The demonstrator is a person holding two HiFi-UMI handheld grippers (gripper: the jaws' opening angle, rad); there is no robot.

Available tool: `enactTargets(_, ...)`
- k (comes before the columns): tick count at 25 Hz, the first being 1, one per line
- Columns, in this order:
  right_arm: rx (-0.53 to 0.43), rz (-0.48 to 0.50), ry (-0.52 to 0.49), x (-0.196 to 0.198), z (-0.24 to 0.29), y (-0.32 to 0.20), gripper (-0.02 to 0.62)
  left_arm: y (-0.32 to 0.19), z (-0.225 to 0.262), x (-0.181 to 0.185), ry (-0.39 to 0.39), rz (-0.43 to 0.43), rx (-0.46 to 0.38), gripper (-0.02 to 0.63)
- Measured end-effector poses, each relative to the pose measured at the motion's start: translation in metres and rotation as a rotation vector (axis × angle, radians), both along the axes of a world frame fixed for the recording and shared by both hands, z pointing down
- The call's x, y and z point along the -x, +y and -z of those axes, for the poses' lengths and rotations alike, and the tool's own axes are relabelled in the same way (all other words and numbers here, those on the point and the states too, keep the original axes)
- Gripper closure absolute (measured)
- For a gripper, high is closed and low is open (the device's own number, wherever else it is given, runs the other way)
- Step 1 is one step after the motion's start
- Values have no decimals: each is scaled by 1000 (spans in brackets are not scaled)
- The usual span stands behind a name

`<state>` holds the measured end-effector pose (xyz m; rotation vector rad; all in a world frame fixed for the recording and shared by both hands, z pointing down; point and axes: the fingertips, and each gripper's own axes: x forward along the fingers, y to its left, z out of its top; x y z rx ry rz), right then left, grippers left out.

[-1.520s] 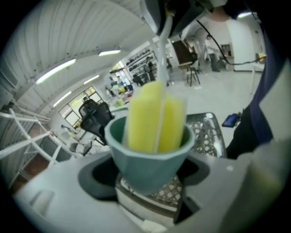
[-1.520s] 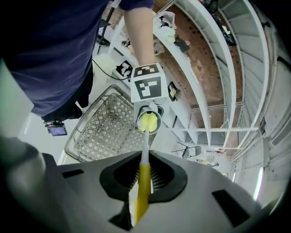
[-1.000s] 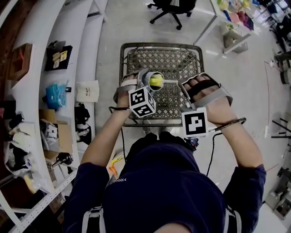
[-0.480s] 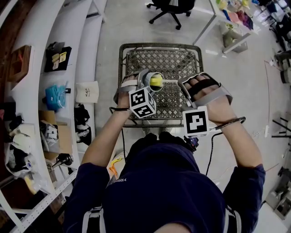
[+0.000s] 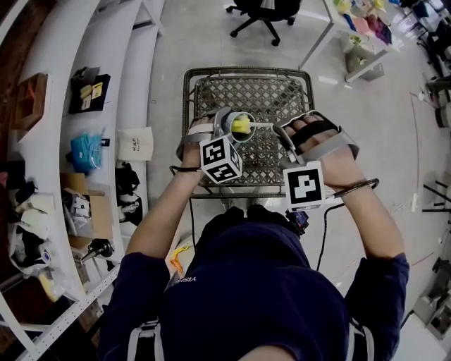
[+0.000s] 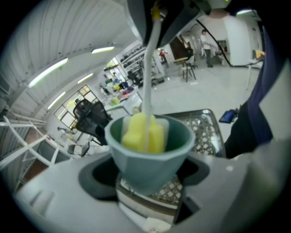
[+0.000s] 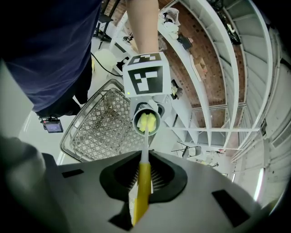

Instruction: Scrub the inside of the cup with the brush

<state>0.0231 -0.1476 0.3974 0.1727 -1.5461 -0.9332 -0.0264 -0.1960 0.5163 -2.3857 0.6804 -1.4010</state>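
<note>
My left gripper [image 5: 227, 127] is shut on a teal cup [image 6: 149, 152], held tilted over a metal mesh table [image 5: 282, 88]. The cup [image 5: 239, 127] opens toward my right gripper [image 5: 282, 134]. My right gripper is shut on the yellow handle [image 7: 142, 189] of a brush. The brush's white stem [image 7: 145, 144] runs into the cup [image 7: 146, 120]. Its yellow sponge head [image 6: 143, 133] sits inside the cup, against the wall. In the right gripper view the left gripper's marker cube [image 7: 145, 78] stands just above the cup.
The mesh table has a raised metal rim [image 5: 189, 106]. White curved shelving [image 5: 77, 141] with bags and small items runs along the left. A black office chair [image 5: 271, 13] stands beyond the table. A white table [image 5: 356, 39] with colourful items is at the upper right.
The right gripper has shifted slightly left and up toward the cup with the brush. The left gripper and cup have held still.
</note>
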Motion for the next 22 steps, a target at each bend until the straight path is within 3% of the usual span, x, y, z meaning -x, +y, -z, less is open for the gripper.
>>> enactTargets(10, 8, 46, -26, 13, -6, 21, 563, 2, -6, 4, -32, -8, 12, 241)
enactTargets(17, -21, 3, -27, -2, -6, 4, 563, 4, -3, 0, -20, -19, 16, 241)
enactTargets(22, 17, 61, -52, 19, -8, 31, 563, 6, -9, 6, -25, -9, 40, 241)
